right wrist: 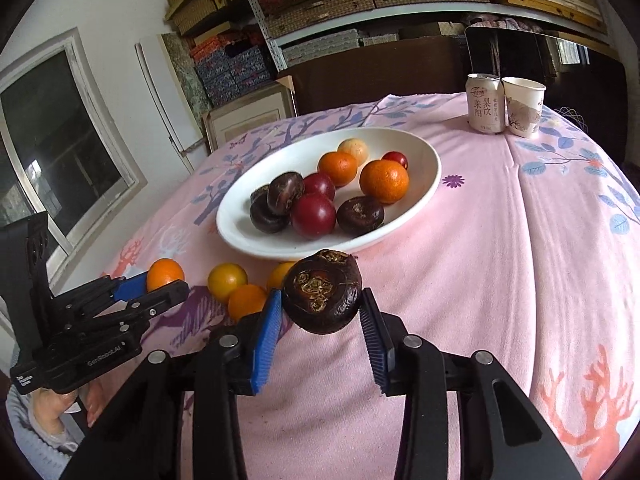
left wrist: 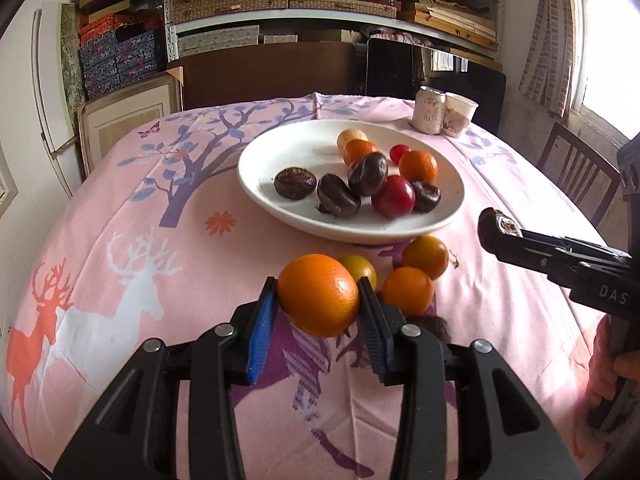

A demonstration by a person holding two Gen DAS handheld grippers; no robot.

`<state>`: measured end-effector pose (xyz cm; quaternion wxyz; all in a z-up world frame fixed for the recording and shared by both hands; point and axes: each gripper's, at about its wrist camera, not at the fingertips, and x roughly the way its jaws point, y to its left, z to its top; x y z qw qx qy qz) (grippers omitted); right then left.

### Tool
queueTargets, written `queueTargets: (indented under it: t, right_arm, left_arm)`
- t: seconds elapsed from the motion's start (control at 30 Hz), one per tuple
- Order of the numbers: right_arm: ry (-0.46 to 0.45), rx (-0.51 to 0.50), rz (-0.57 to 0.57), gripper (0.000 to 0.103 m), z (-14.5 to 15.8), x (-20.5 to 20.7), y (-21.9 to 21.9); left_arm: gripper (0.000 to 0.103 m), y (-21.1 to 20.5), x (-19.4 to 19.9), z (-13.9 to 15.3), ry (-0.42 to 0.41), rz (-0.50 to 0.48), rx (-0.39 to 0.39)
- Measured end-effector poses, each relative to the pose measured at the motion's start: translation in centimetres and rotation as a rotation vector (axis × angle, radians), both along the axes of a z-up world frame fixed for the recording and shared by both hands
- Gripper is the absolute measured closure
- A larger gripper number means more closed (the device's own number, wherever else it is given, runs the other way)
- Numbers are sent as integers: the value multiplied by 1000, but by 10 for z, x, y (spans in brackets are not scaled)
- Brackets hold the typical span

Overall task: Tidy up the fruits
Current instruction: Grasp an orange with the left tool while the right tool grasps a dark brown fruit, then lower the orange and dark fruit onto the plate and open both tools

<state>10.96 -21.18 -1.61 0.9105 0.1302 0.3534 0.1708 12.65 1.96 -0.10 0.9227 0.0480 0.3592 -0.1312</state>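
Note:
My left gripper (left wrist: 318,294) is shut on an orange tangerine (left wrist: 316,300), held just above the pink tablecloth (left wrist: 160,320); the right wrist view shows the same tangerine (right wrist: 165,274) in that gripper (right wrist: 162,282). My right gripper (right wrist: 322,300) is shut on a dark brown water chestnut (right wrist: 322,292), lifted in front of the white plate (right wrist: 240,240). The plate (left wrist: 280,204) holds several chestnuts, red fruits and tangerines. Three orange-yellow fruits (left wrist: 407,291) lie on the cloth before the plate. A dark lump (left wrist: 434,326) shows behind my left gripper's right finger.
A drink can (left wrist: 430,110) and a paper cup (left wrist: 460,114) stand at the table's far right. A wooden chair (left wrist: 580,176) is beyond the right edge. Shelves of boxes (left wrist: 280,0) fill the back wall. A person's hand (left wrist: 628,364) holds the right gripper.

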Motion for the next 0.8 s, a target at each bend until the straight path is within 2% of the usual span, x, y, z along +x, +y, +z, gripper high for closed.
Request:
queueTargets:
  t: [0.1,0.3,0.47,0.53,0.57,0.6,0.63,0.67,0.8]
  right_arm:
    - [7,55,-5,63,11,14,-11]
    - [-12,23,-44,63,37,62,-13]
    - [14,67,-51,63,22,105,-1]
    - [1,118,-62,60,10,115,2]
    - [-1,115,-66,59,6,119,3]
    - [3,85,-62,45,5,121,5]
    - [-9,63,-71,35,6,121,4]
    - [-28,69,-87,35,8,119,2]
    - [-64,133,-94,34,19,107,-9]
  left_arm:
    - [63,-2,21,14,-15,7,9]
    - [64,-9,76,30,-16,40,-28]
    - [63,-14,116,22,0,73,-70]
    - [55,-15,122,16,-12,76,-73]
    - [37,-15,123,13,-22,72,-67]
    - [26,-15,123,10,-29,68,-50]
    - [25,-15,122,9,-37,75,-29]
    - [25,-14,122,8,-41,83,-19]
    - [25,-7,116,11,-34,83,-66]
